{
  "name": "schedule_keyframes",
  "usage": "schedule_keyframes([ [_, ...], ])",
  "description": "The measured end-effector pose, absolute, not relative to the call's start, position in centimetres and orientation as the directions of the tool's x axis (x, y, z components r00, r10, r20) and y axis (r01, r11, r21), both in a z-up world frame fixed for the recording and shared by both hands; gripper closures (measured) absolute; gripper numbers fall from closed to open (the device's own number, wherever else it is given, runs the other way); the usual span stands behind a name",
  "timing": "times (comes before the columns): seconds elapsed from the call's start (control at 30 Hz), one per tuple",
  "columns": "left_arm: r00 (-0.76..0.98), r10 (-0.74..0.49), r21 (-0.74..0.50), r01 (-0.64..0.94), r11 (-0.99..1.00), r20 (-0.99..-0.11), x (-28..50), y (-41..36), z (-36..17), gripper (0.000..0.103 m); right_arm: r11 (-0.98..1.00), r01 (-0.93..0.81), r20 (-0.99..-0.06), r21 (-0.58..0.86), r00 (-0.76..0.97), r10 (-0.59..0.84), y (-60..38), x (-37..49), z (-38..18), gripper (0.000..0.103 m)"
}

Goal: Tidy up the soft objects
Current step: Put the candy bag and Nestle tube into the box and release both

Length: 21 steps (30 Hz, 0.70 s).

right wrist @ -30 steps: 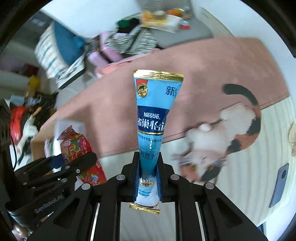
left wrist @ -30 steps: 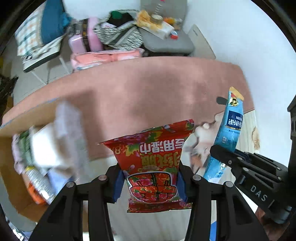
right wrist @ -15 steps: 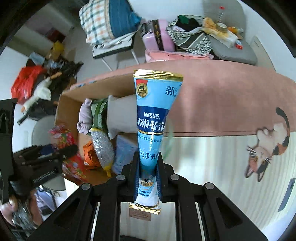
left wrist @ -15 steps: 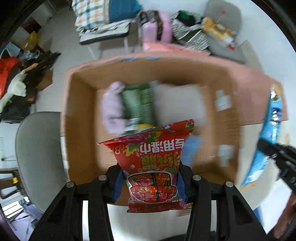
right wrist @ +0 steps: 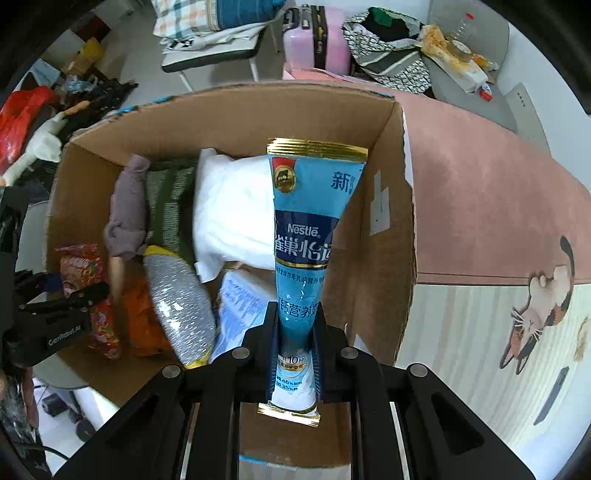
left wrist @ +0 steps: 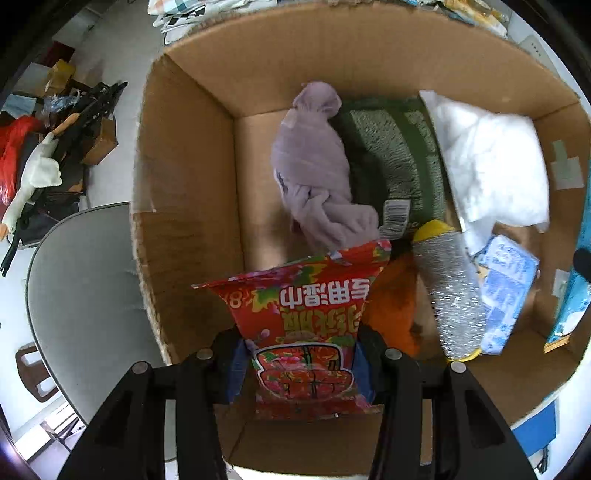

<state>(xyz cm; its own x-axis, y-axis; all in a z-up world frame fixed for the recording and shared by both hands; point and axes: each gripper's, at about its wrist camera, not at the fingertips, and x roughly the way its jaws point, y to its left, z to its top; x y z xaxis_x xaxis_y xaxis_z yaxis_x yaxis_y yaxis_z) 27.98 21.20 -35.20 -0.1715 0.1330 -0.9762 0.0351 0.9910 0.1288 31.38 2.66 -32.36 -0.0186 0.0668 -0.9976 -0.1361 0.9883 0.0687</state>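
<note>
My left gripper (left wrist: 299, 354) is shut on a red snack bag (left wrist: 303, 314) and holds it above the near left part of an open cardboard box (left wrist: 184, 184). My right gripper (right wrist: 295, 325) is shut on a blue Nestle pouch (right wrist: 310, 221) and holds it above the box's near right side (right wrist: 402, 221). In the box lie a lilac cloth (left wrist: 314, 166), a green pack (left wrist: 399, 158), a white bag (left wrist: 491, 166), a silver-grey roll (left wrist: 454, 291), an orange item (left wrist: 391, 306) and a light blue pack (left wrist: 506, 288). The red bag also shows in the right wrist view (right wrist: 88, 291).
A grey chair seat (left wrist: 81, 295) stands left of the box. A pink rug (right wrist: 498, 206) and a cat-print mat (right wrist: 535, 317) lie to the right. Behind are a pink suitcase (right wrist: 317, 37), a chair with bedding (right wrist: 214, 33) and floor clutter (left wrist: 48, 147).
Both grippers have swung left from the rug and moved in over the open box, each still holding its packet. The box contents now fill both views.
</note>
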Motion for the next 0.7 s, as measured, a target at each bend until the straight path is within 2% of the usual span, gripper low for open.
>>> schedule_keyframes([
  [0.13, -0.196, 0.114, 0.111, 0.025, 0.994, -0.974, 28.2, 21.4, -36.0, 0.058, 0.989, -0.142, -0.998, 0.052, -0.036, 0.047, 2.8, 31.8, -33.4, 0.085],
  [0.2, -0.192, 0.1, 0.1, 0.009, 0.995, -0.976, 28.1, 21.6, -35.7, 0.056, 0.989, -0.142, -0.998, 0.049, -0.056, 0.042, 2.8, 31.9, -33.7, 0.075],
  [0.23, -0.188, 0.081, 0.083, -0.005, 0.997, -0.979, 28.2, 21.8, -35.5, 0.053, 0.989, -0.14, -0.997, 0.052, -0.068, 0.042, 3.0, 31.8, -33.7, 0.056],
  [0.27, -0.18, 0.063, 0.067, -0.018, 0.998, -0.982, 28.2, 22.3, -35.2, 0.046, 0.989, -0.129, -0.995, 0.066, -0.079, 0.057, 2.9, 31.7, -33.7, 0.036],
  [0.3, -0.171, 0.049, 0.055, -0.029, 0.998, -0.984, 28.1, 22.4, -34.7, 0.043, 0.99, -0.116, -0.994, 0.081, -0.081, 0.071, 2.8, 31.7, -33.5, 0.031],
  [0.53, -0.096, 0.006, 0.012, -0.058, 0.998, -0.995, 27.8, 22.0, -30.8, 0.043, 0.992, -0.103, -0.996, 0.076, -0.051, 0.071, 2.7, 31.2, -31.4, 0.027],
  [0.7, -0.021, 0.042, 0.044, -0.063, 0.997, -0.999, 26.4, 21.2, -28.4, 0.043, 0.993, -0.089, -0.996, 0.084, -0.014, 0.083, 2.8, 29.9, -29.4, 0.011],
])
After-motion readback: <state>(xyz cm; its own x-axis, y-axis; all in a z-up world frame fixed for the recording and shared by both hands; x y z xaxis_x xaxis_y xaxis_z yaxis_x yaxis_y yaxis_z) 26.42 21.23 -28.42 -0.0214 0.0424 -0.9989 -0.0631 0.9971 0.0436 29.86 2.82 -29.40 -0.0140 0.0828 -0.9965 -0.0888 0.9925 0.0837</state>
